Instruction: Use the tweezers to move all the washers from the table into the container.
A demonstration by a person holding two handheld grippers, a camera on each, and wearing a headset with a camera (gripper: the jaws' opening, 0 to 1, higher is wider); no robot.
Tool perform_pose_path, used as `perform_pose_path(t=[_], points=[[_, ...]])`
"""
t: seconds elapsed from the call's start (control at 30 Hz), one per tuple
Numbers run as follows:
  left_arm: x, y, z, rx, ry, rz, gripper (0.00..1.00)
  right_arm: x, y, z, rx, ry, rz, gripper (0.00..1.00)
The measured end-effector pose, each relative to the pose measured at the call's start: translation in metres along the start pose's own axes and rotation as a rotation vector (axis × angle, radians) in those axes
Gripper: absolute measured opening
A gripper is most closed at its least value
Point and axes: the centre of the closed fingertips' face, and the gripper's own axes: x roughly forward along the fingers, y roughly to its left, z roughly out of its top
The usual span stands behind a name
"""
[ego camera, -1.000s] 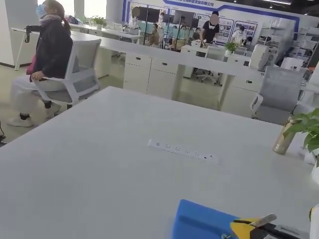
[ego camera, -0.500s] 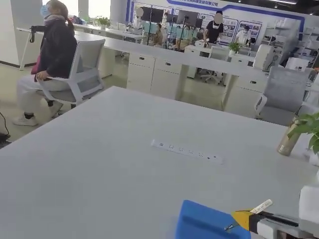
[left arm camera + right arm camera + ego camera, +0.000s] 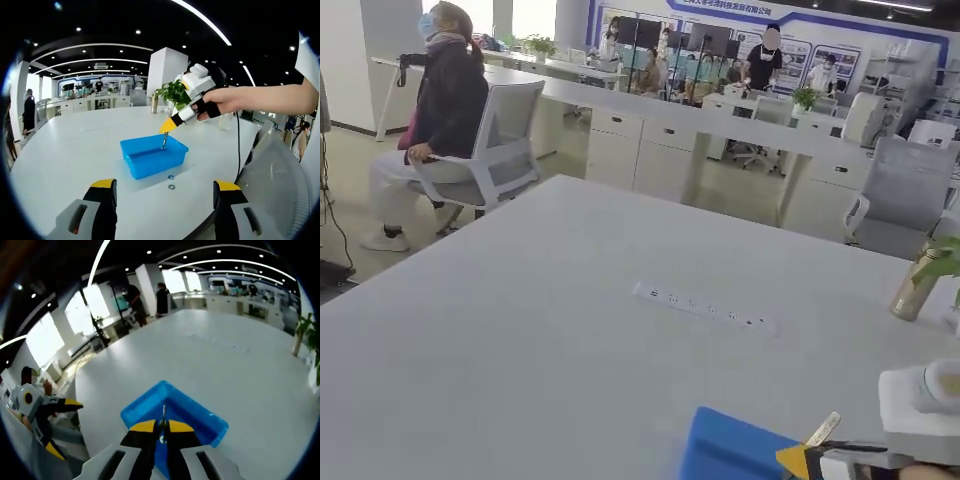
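Note:
The blue container (image 3: 152, 155) stands on the white table, and two small washers (image 3: 171, 177) lie on the table just in front of it. My right gripper (image 3: 169, 126), held by a hand, is shut on the tweezers (image 3: 164, 141), whose tips point down into the container. From its own view the right gripper (image 3: 161, 426) holds the tweezers (image 3: 163, 416) over the container (image 3: 197, 420). Whether the tips carry a washer is too small to tell. My left gripper (image 3: 165, 185) is open, low in front of the washers. The container (image 3: 725, 455) and right gripper (image 3: 798, 460) sit at the head view's bottom edge.
A white power strip (image 3: 705, 305) lies in the middle of the table (image 3: 520, 330). A gold bottle (image 3: 916, 285) and a plant (image 3: 175, 92) stand at the table's far right. A seated person (image 3: 435, 120) and office chairs are beyond the table's far edge.
The head camera has panned a little. The right gripper stays over the container's corner with the tweezers, and its white body has come into view at the right edge.

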Motion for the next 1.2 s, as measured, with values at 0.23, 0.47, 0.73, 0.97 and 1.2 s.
perform_pose_path(t=[0.23, 0.47, 0.73, 0.97, 1.2], points=[[0.001, -0.001, -0.002, 0.008, 0.015, -0.006, 0.79, 0.013, -0.007, -0.006, 0.014, 0.037, -0.006, 0.03], [0.0, 0.001, -0.002, 0.003, 0.014, 0.003, 0.79, 0.025, -0.008, -0.002, 0.013, 0.062, 0.01, 0.03], [0.0, 0.001, -0.004, 0.009, 0.023, 0.005, 0.78, 0.029, -0.005, -0.003, -0.009, 0.062, 0.01, 0.03], [0.001, 0.001, -0.003, 0.007, 0.019, 0.0, 0.78, 0.013, -0.006, 0.003, -0.002, -0.009, -0.007, 0.03], [0.0, 0.0, -0.003, 0.005, 0.02, -0.002, 0.77, -0.01, 0.019, 0.006, 0.044, -0.108, 0.028, 0.03]])
